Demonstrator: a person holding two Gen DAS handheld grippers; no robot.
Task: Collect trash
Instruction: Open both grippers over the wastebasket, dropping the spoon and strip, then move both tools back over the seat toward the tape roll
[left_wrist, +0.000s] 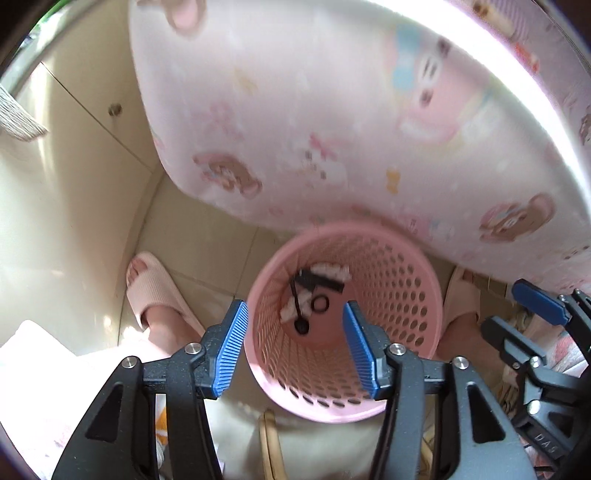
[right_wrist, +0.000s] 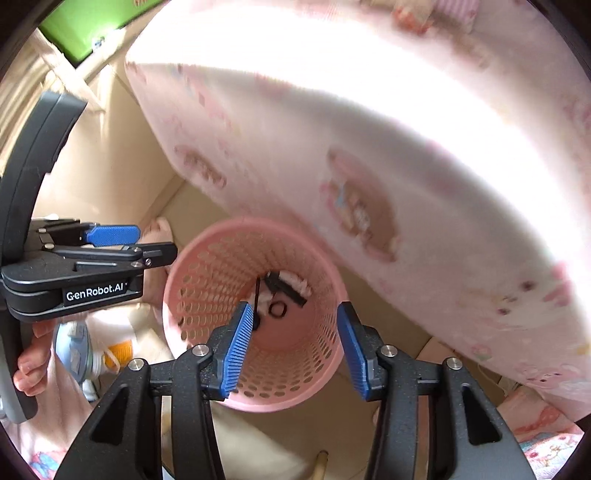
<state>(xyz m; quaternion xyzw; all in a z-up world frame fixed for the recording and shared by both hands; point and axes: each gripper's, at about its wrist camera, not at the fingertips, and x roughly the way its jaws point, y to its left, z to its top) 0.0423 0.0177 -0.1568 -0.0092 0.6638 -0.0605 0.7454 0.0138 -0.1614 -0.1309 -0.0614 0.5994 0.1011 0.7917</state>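
Observation:
A pink perforated waste basket (left_wrist: 332, 380) (right_wrist: 288, 376) stands on the floor right below both grippers. At its bottom lies trash (left_wrist: 314, 291) (right_wrist: 280, 291): black sticks, a black ring and white crumpled bits. My left gripper (left_wrist: 294, 310) hangs over the basket mouth, pointing down, open, with nothing between its blue pads. My right gripper (right_wrist: 294, 310) is also over the basket, open and holding nothing. Each gripper shows in the other's view: the right gripper (left_wrist: 517, 314) at the right edge, the left gripper (right_wrist: 147, 243) at the left.
A bed with a pink cartoon-print sheet (left_wrist: 332, 129) (right_wrist: 388, 166) overhangs the basket's far side. The person's feet in pink slippers (left_wrist: 155, 291) (left_wrist: 461, 299) flank the basket on beige floor tiles (left_wrist: 74, 206). A green box (right_wrist: 81, 33) lies far left.

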